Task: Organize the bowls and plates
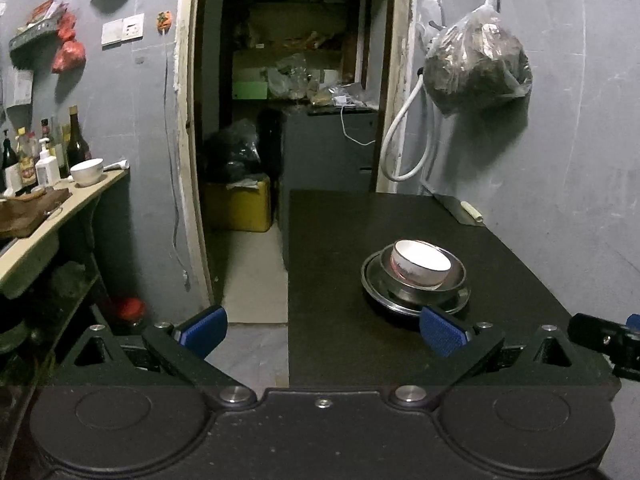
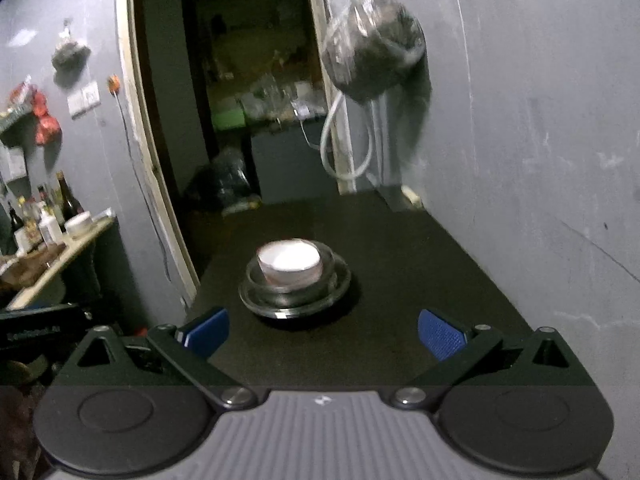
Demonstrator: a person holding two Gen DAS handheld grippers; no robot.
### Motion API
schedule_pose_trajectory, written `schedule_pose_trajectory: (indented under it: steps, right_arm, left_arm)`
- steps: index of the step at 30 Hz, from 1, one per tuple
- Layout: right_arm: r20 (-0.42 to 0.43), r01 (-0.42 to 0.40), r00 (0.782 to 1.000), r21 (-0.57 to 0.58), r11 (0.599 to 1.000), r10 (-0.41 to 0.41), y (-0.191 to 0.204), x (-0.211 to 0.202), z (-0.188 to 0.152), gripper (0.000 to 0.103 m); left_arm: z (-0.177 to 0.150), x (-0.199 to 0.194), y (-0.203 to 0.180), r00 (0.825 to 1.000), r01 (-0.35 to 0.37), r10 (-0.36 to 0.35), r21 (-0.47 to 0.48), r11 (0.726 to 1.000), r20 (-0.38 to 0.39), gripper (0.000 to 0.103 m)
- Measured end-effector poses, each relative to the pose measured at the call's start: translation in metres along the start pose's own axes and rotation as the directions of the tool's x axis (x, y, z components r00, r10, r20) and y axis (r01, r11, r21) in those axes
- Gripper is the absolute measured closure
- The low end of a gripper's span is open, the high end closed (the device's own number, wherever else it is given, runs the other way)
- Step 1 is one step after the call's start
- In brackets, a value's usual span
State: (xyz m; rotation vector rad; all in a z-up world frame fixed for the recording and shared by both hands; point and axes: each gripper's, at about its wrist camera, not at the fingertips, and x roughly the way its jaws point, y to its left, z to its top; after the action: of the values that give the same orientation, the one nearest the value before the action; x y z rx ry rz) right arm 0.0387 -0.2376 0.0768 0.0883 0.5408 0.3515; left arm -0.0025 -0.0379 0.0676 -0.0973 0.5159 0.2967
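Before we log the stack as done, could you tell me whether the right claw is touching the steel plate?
Apart. The right wrist view shows the open right claw short of the steel plate, with bare black table between.

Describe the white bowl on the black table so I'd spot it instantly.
Find the black table against the grey wall. One stack sits on it: a metal plate, a metal bowl, and on top the white bowl. It alone is ceramic, with a reddish pattern outside.
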Motion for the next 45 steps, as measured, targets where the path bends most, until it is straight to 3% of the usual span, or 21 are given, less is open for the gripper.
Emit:
schedule_pose_trajectory:
  steps: [10, 19, 26, 34, 45]
  right_arm:
    - [-0.011, 0.089, 0.996, 0.077, 0.993, -0.088, 0.006, 0.012, -0.017, 0.000]
    - [-0.032, 0.155, 0.988, 0.032, 0.987, -0.154, 0.036, 0.017, -0.023, 0.000]
    - [-0.025, 0.183, 0.983, 0.026, 0.983, -0.182, 0.038, 0.022, -0.024, 0.000]
    - [-0.033, 0.209, 0.978, 0.043, 0.977, -0.207, 0.032, 0.032, -0.023, 0.000]
    - [-0.069, 0.205, 0.977, 0.010, 0.979, -0.204, 0.035, 0.034, -0.026, 0.000]
  left_arm:
    - [-0.003, 0.017, 0.019, 0.996, 0.072, -0.068, 0.080, 0.994, -0.050, 0.001]
    - [-0.006, 0.044, 0.038, 0.991, 0.114, -0.107, 0.096, 0.989, -0.076, 0.001]
    - [-0.013, 0.065, 0.033, 0.987, 0.160, -0.152, 0.178, 0.971, -0.056, 0.001]
    - [-0.004, 0.076, 0.035, 0.979, 0.205, -0.200, 0.185, 0.961, -0.047, 0.001]
    - [-0.009, 0.079, 0.035, 0.976, 0.213, -0.203, 0.171, 0.962, -0.075, 0.001]
